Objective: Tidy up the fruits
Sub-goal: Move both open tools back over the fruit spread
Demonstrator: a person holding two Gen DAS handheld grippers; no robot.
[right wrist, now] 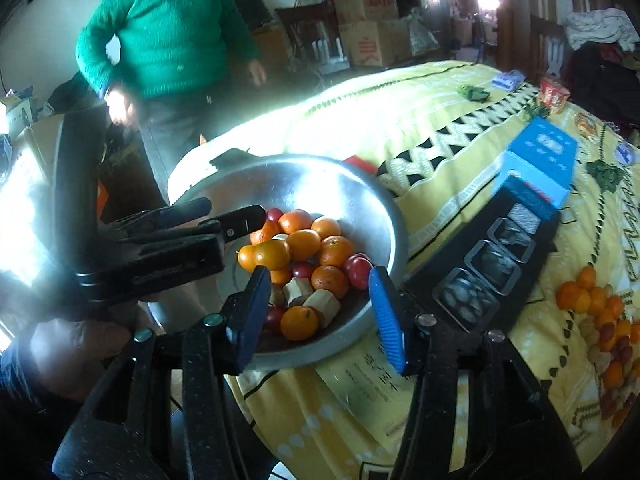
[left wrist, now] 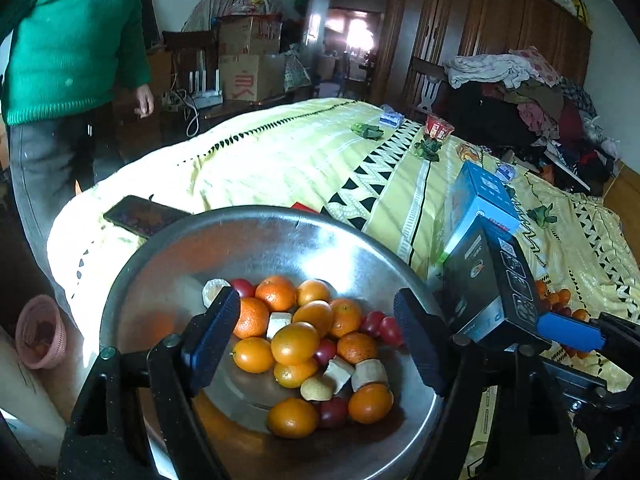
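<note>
My left gripper [left wrist: 320, 340] sits low in the centre of the left wrist view, its two dark padded fingers spread wide with nothing between them, hovering over the round, shiny metal bowl [left wrist: 168, 264] that fills the lower half of that frame. Inside the bowl lies a pile of mixed fruit [left wrist: 308, 344]: small orange citrus, red cherry tomatoes and pale, beige chunks with cut faces, all touching one another toward the bowl's lower right.

My right gripper [right wrist: 320, 308] is in the lower centre of the right wrist view, blue-padded fingers also spread apart and empty, poised at the near rim of the same metal bowl [right wrist: 360, 200]. In that view the left gripper [right wrist: 224, 220] reaches in from the left of the frame, over the bowl's left rim, just beside the fruit pile [right wrist: 308, 264].

The bowl rests on a bed covered in a yellow quilt with black triangle patterning [left wrist: 304, 160]. Just right of the bowl stands a long black box with picture windows [right wrist: 484, 268], and beyond it, touching its far end, a blue carton [right wrist: 540, 164]. At the right edge of the right wrist view a second scatter of orange, red and pale fruit [right wrist: 600, 320] lies directly on the quilt, well apart from the bowl. A dark phone [left wrist: 140, 216] lies beside the bowl's far left rim. A person in a green knitted sweater [right wrist: 168, 24] stands at the upper left.
</note>
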